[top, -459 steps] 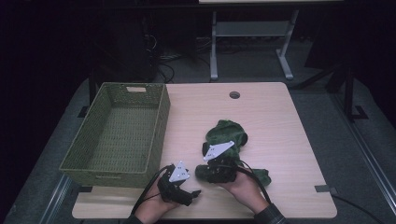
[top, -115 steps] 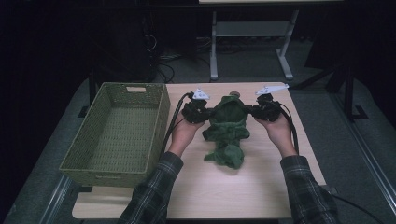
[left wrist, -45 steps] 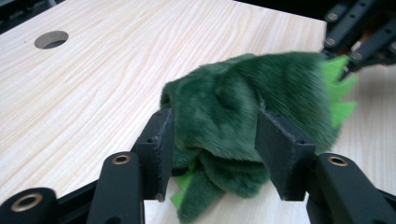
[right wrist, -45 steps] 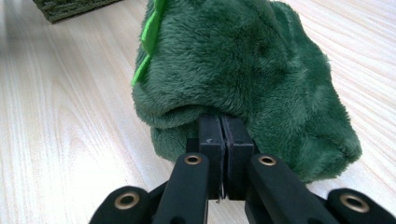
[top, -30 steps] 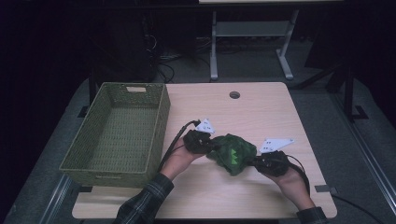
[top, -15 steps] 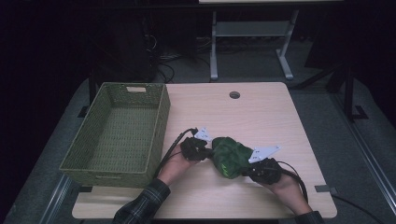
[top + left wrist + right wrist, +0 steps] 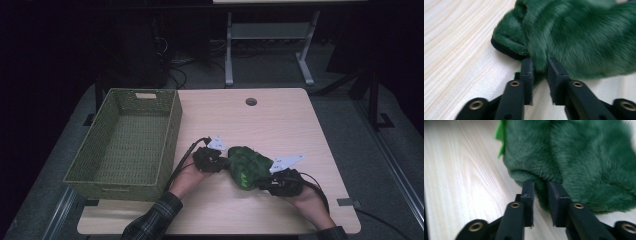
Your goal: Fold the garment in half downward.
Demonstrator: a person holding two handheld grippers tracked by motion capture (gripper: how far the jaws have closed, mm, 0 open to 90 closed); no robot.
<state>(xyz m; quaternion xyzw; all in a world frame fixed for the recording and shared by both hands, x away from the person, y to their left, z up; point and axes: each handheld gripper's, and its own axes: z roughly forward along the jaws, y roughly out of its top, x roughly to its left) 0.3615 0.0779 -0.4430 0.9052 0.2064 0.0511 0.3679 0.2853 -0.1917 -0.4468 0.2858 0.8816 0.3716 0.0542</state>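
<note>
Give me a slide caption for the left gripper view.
Left gripper pinching a fold of green plush garment on the wooden table.

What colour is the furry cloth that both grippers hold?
Dark green; the furry cloth shows best in the left gripper view.

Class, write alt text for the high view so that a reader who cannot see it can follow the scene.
A person's two grippers, left gripper and right gripper, pinch opposite ends of a bunched green plush fabric on a light wooden table. An empty green woven basket stands to the left.
</note>
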